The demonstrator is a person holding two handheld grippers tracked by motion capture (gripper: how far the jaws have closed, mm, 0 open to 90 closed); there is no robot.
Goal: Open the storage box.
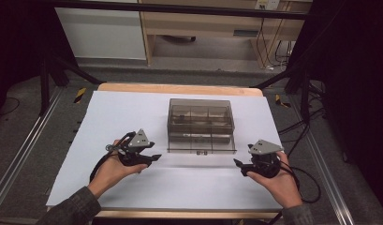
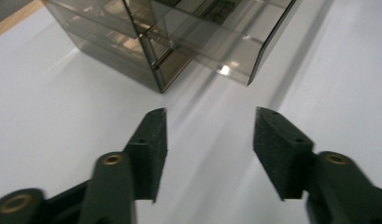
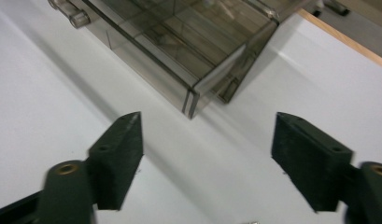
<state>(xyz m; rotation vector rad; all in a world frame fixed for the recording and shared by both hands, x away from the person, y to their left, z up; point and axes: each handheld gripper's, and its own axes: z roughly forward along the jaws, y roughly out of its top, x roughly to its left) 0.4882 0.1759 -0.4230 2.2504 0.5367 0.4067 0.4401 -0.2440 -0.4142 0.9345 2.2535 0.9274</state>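
A smoky see-through plastic organiser box (image 1: 201,123) with inner compartments stands in the middle of the white table top (image 1: 133,112); its lower drawer is pulled out toward the near side. My left gripper (image 1: 156,158) is held low at the box's near left corner, jaws apart with nothing between them. Its own view shows that box corner (image 2: 160,70) ahead of the open gripper (image 2: 209,140). My right gripper (image 1: 238,165) sits at the near right of the drawer, open and empty. Ahead of the right gripper (image 3: 207,144) is the drawer's front corner (image 3: 191,100).
The white sheet covers a wooden table whose edge (image 1: 180,88) shows at the back. Dark stand legs (image 1: 48,79) and cables (image 1: 311,136) flank the table. A wooden cabinet (image 1: 203,23) stands behind.
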